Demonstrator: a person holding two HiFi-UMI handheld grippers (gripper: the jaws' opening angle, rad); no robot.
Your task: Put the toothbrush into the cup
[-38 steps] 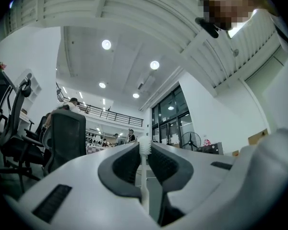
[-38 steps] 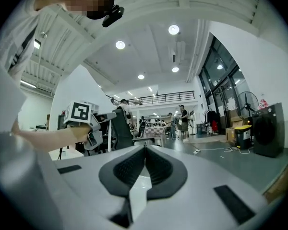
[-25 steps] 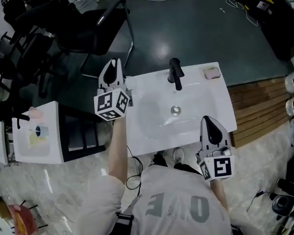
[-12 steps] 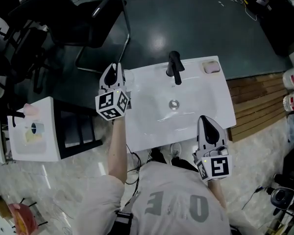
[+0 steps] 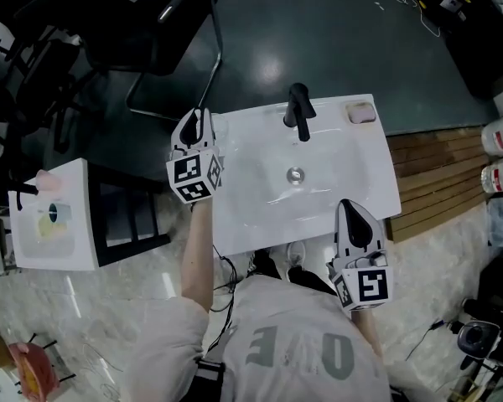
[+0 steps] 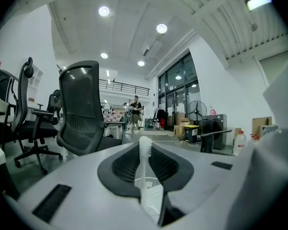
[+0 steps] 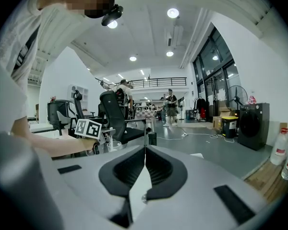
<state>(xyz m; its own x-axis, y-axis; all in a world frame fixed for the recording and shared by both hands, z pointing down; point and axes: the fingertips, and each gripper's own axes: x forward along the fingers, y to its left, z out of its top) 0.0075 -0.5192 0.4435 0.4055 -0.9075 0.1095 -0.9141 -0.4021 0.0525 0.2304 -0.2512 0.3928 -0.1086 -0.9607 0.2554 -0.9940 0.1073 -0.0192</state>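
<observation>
A white toothbrush [image 6: 143, 164] stands upright between the jaws of my left gripper [image 6: 145, 145], which is shut on its handle; the bristle head pokes up past the jaw tips. Just beyond and below it is a clear cup [image 6: 151, 185]. The right gripper view shows that cup [image 7: 114, 145] beside the left gripper's marker cube [image 7: 88, 127]. In the head view my left gripper [image 5: 198, 117] is at the back left corner of the white sink [image 5: 260, 216]. My right gripper [image 5: 352, 208] is over the sink's front right edge, shut and empty.
A black faucet [image 5: 298, 111] and a pink soap dish [image 5: 360, 112] sit at the back of the sink. Black office chairs [image 5: 151, 23] stand behind, a second small basin [image 5: 50, 216] is on the left, and wooden decking [image 5: 436, 182] with bottles [image 5: 499, 136] is on the right.
The head view has shifted slightly. Both grippers keep nearly the same places at the sink, the left one still at the back left corner.
</observation>
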